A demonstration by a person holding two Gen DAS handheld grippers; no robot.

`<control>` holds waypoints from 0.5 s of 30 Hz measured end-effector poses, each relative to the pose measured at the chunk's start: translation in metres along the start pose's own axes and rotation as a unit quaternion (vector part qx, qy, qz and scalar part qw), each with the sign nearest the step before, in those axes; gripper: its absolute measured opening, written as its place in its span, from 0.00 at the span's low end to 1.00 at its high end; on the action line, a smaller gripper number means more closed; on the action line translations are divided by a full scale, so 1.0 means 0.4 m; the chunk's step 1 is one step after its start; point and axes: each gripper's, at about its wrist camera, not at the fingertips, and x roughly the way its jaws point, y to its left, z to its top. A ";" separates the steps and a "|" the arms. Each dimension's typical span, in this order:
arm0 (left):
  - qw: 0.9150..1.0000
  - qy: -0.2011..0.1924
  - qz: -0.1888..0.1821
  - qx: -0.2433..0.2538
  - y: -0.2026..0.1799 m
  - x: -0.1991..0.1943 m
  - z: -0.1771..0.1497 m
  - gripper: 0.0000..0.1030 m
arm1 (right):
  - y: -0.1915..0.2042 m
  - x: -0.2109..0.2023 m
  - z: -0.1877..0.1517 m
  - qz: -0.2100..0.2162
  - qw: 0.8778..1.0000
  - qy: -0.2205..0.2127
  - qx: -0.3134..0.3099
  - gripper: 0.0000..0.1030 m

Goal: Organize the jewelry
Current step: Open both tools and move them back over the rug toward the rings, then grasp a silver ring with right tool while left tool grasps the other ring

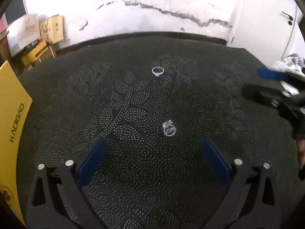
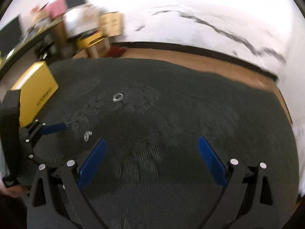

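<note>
Two silver rings lie on a dark dotted mat (image 1: 133, 171). The near ring (image 1: 169, 129), with a stone setting, lies just ahead of my left gripper (image 1: 154, 143), which is open and empty above the mat. The far ring (image 1: 158, 71) lies further back. My right gripper (image 2: 151, 142) is open and empty over the mat (image 2: 190, 114). In the right wrist view the near ring (image 2: 87, 136) is at the left beside the left gripper's blue finger (image 2: 53, 128), and the far ring (image 2: 118, 97) lies beyond. The right gripper's blurred finger (image 1: 266, 74) shows at the right of the left wrist view.
A yellow box (image 1: 11, 126) stands at the mat's left edge; it also shows in the right wrist view (image 2: 36, 91). Cardboard boxes (image 1: 51, 28) and shelves stand by the white wall. A wooden floor (image 2: 209, 61) lies beyond the mat.
</note>
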 end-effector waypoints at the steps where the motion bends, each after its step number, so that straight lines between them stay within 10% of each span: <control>1: 1.000 0.003 0.008 0.007 -0.010 0.004 0.000 0.94 | 0.002 0.028 0.023 0.016 1.000 0.008 -0.017 0.90; 15: 1.000 0.004 0.026 0.003 -0.035 0.023 0.019 0.94 | 0.044 0.242 0.141 0.084 0.984 0.052 -0.146 0.80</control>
